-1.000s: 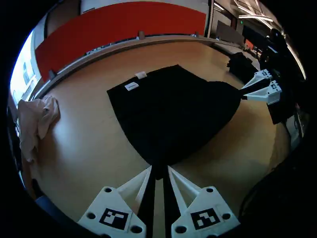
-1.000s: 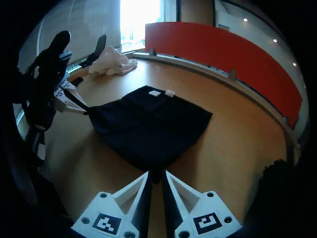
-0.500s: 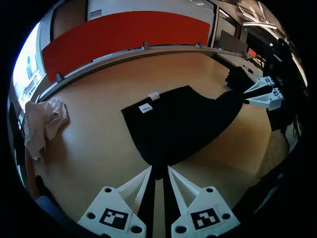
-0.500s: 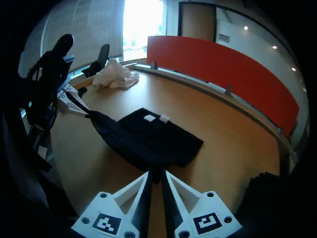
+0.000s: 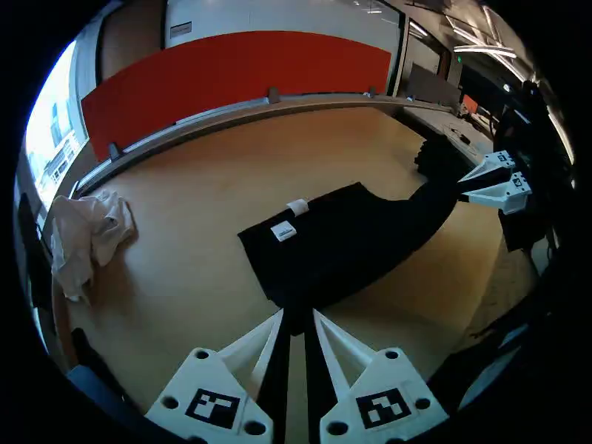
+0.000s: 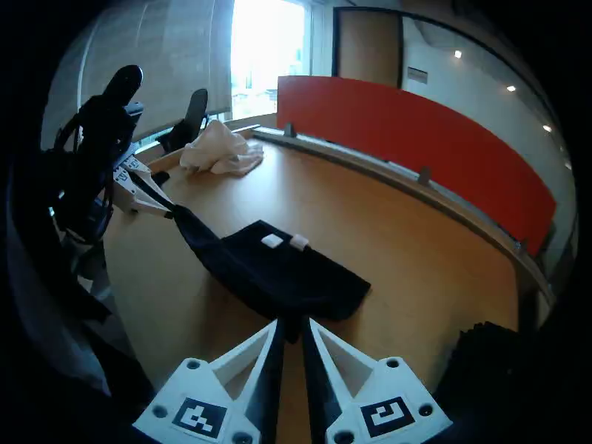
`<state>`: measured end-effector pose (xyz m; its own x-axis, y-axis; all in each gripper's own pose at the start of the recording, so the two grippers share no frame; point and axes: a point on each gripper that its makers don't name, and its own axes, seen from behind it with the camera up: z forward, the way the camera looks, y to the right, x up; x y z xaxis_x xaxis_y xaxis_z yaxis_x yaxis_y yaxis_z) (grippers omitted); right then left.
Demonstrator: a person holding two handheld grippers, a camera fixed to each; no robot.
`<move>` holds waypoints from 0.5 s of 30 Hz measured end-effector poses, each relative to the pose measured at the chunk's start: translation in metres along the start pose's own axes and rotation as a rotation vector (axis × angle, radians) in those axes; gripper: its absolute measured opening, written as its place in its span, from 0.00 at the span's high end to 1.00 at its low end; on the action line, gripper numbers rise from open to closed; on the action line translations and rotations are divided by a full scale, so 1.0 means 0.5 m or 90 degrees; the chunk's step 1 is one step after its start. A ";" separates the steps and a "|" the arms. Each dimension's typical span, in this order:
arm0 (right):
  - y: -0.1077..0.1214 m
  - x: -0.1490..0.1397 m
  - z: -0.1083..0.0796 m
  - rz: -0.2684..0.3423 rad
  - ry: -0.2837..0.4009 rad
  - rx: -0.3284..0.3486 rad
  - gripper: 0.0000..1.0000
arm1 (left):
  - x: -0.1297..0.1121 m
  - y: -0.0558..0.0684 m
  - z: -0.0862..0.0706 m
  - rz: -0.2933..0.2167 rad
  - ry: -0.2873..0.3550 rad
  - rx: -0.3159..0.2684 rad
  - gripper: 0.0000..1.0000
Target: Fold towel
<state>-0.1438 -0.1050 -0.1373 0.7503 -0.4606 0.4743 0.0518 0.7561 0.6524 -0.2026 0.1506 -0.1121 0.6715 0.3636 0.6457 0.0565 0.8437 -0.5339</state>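
At the bottom centre of the left gripper view, the left hand-held gripper (image 5: 296, 325) is clamped on one corner of the black towel (image 5: 348, 240). The towel lies on the bench (image 5: 185, 185) and bears two white tags (image 5: 283, 231). One pale cloth (image 5: 89, 237) sits far left. In the right gripper view, the right hand-held gripper (image 6: 292, 329) at bottom centre pinches another corner, and the towel's edge stretches to the other gripper at middle left.

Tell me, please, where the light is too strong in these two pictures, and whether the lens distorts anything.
Right gripper view: the window is burnt out to white, and the black towel is a flat dark shape with only its white tags clear. Left gripper view: daylight glares at the left edge, and the fisheye lens bends the red partition into an arc.
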 end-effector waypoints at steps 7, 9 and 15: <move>-0.006 0.008 -0.019 -0.005 0.003 0.000 0.84 | 0.005 0.005 -0.012 0.002 0.001 -0.002 0.88; -0.007 0.011 -0.024 -0.006 0.005 -0.001 0.84 | 0.006 0.007 -0.015 0.004 0.001 -0.003 0.88; -0.005 0.015 -0.032 -0.008 0.005 -0.001 0.84 | 0.011 0.011 -0.023 0.004 0.004 -0.006 0.88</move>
<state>-0.1278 -0.1030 -0.1450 0.7550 -0.4661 0.4612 0.0624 0.7513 0.6570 -0.1899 0.1528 -0.1179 0.6761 0.3666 0.6392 0.0588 0.8379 -0.5427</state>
